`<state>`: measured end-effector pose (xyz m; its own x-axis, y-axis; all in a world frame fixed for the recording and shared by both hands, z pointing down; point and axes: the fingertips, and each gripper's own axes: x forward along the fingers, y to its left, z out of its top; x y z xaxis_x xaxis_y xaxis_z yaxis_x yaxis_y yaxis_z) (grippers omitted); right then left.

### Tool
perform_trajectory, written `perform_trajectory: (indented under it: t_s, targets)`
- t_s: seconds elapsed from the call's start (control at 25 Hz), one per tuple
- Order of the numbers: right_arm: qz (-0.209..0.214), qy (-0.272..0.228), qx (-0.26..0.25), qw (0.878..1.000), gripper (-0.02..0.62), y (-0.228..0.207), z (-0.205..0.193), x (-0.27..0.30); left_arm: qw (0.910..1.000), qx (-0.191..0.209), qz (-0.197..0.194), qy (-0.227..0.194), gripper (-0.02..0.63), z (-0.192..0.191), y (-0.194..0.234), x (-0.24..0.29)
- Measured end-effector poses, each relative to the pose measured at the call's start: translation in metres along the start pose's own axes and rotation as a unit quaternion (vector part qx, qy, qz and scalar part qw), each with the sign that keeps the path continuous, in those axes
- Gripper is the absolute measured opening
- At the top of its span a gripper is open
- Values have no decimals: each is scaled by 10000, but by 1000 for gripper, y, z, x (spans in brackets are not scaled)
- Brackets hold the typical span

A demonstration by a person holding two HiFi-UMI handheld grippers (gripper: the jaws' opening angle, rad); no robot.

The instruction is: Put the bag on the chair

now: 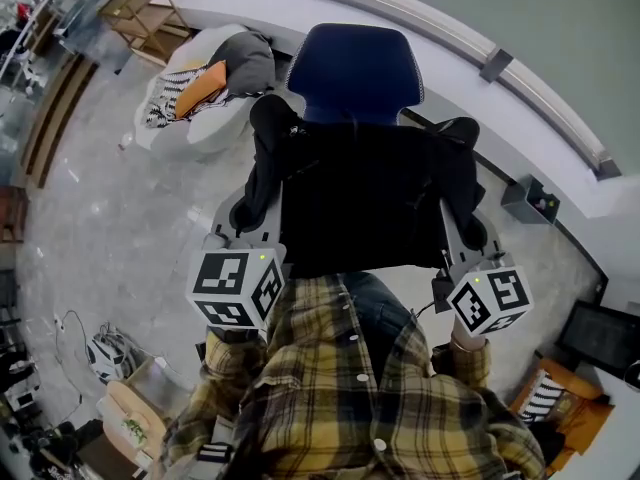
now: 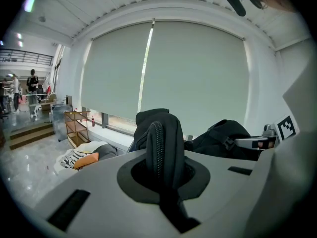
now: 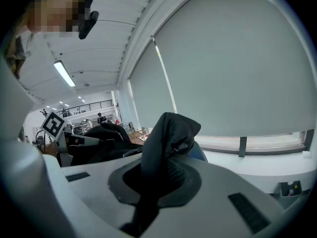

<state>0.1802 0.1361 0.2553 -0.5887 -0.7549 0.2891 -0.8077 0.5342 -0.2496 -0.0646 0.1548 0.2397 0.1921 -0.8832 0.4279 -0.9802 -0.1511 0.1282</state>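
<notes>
The left gripper (image 2: 159, 170) has its jaws nearly closed on a fold of the black bag (image 1: 360, 198). The fold stands up out of the jaws with a zip running along its edge, and the pinch itself is buried in the fabric. The right gripper (image 3: 157, 180) grips another bunched corner the same way, its jaws narrow and their tips lost under the cloth.

In the head view the bag hangs spread between the two pairs of jaws, and its lower edge is cut off by the person's plaid shirt (image 1: 350, 408). The blue chair (image 1: 355, 68) is just beyond the jaws. Only its backrest shows above the bag, which covers the seat, so I cannot tell whether the bag rests on the seat or hangs clear of it. In the right gripper view a sliver of blue shows just past the held fold.

Well off to the left of the left jaws lies a pale beanbag (image 1: 185, 123) with an orange cushion (image 1: 200, 90) on it. Beyond that a wooden shelf (image 2: 77, 128) stands by the window. The far room in both gripper views is too small to read.
</notes>
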Motion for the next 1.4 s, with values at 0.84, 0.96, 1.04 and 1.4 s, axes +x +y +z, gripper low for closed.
perform_trajectory:
  t_s: [0.84,0.96,1.04,1.4]
  targets:
    - [-473,339,324,9978,28,-44,13,96,9988,13,-262,408,32,29,46,120]
    - [-553,353,297,9974,28,-49,26,128,9987,65,-305,413,32,45,64,146]
    - [-600,364,213,9973,28,-52,36,149,9986,81,-332,394,32,55,76,162]
    - [-730,366,80,9966,28,-54,65,223,9981,160,-462,384,32,90,124,218]
